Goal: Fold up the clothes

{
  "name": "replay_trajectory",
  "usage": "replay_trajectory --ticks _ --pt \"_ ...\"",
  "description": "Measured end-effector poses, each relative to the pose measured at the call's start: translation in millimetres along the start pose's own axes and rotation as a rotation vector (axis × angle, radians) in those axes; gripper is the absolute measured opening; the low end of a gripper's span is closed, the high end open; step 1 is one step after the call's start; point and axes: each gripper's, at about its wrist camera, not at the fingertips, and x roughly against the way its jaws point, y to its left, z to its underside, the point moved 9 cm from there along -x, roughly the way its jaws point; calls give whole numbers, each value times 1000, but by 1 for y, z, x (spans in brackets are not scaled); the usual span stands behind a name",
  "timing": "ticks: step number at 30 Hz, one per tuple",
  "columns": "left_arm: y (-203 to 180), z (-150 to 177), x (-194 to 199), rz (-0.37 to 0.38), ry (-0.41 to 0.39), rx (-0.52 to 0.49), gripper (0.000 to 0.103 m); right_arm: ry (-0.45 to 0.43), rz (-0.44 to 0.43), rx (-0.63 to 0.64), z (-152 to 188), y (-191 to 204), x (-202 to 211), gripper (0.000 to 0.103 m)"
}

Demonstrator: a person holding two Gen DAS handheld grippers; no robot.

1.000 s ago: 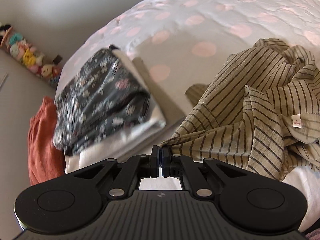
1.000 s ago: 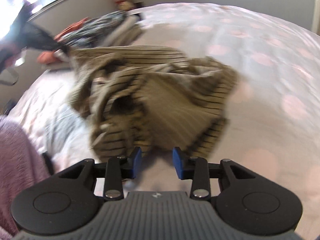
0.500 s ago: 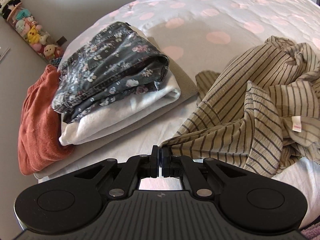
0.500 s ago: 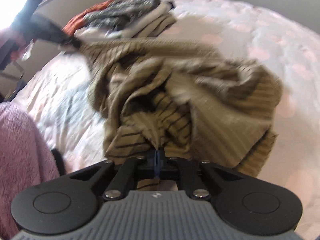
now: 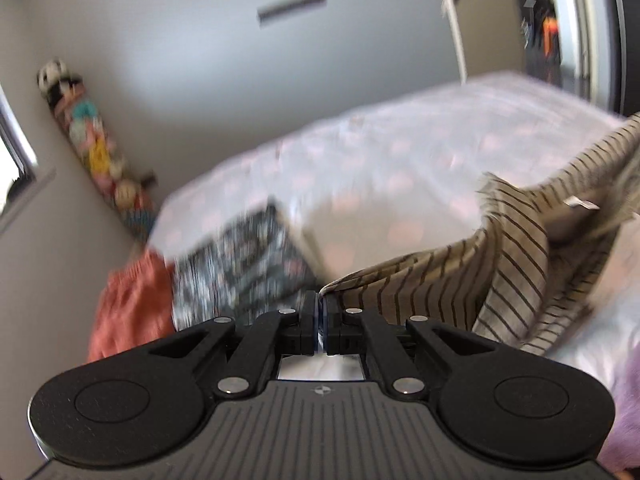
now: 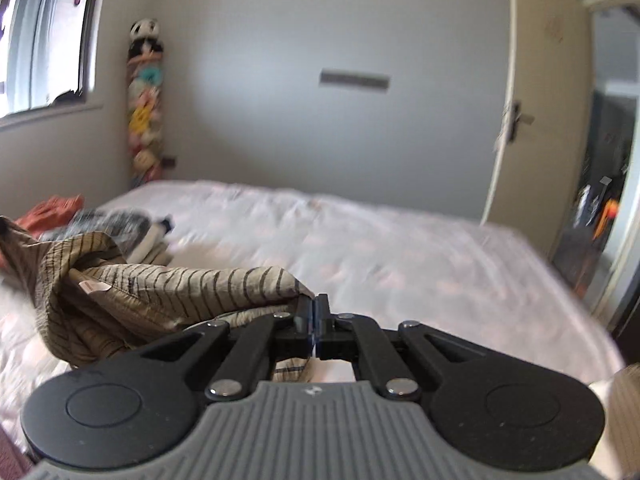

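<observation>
A tan shirt with thin dark stripes [image 5: 472,280] hangs lifted above the bed, stretched between both grippers. My left gripper [image 5: 320,303] is shut on one edge of it, and the cloth runs off to the right with a small white label showing. My right gripper [image 6: 314,307] is shut on another edge of the striped shirt [image 6: 168,288], which sags away to the left. Most of the garment bunches in folds between the two holds.
A bed with a pale pink-dotted cover [image 6: 380,248] fills the middle. A pile of folded clothes, dark floral [image 5: 244,264] beside orange cloth [image 5: 132,304], lies at its left. A column of plush toys [image 6: 144,108] stands in the corner. An open door [image 6: 532,120] is at the right.
Both grippers have risen and tilted up, lifting the striped shirt off the bed; the wall and door have come into view. The right gripper shut on the shirt a second ago.
</observation>
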Motion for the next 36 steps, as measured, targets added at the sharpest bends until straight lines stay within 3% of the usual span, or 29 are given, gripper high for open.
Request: replay_trajectory --ticks 7,10,13,16,25,30,36 --pt "-15 -74 95 -16 -220 -33 0 -264 167 1 -92 -61 98 1" --pt "-16 -80 96 -12 -220 -30 0 -359 203 10 -122 -72 136 1" --pt "-18 -82 90 -7 -201 -25 0 -384 197 32 -132 -71 149 1" --pt "-20 -80 81 0 -174 -22 0 -333 161 34 -118 -64 130 1" --pt "-26 36 -55 31 162 -20 0 15 1 -12 -4 0 -23 1" --pt "-14 109 -111 25 310 16 0 157 -157 -31 52 78 -66 1" --pt "-8 168 -146 21 430 20 0 303 -406 14 118 194 -75 1"
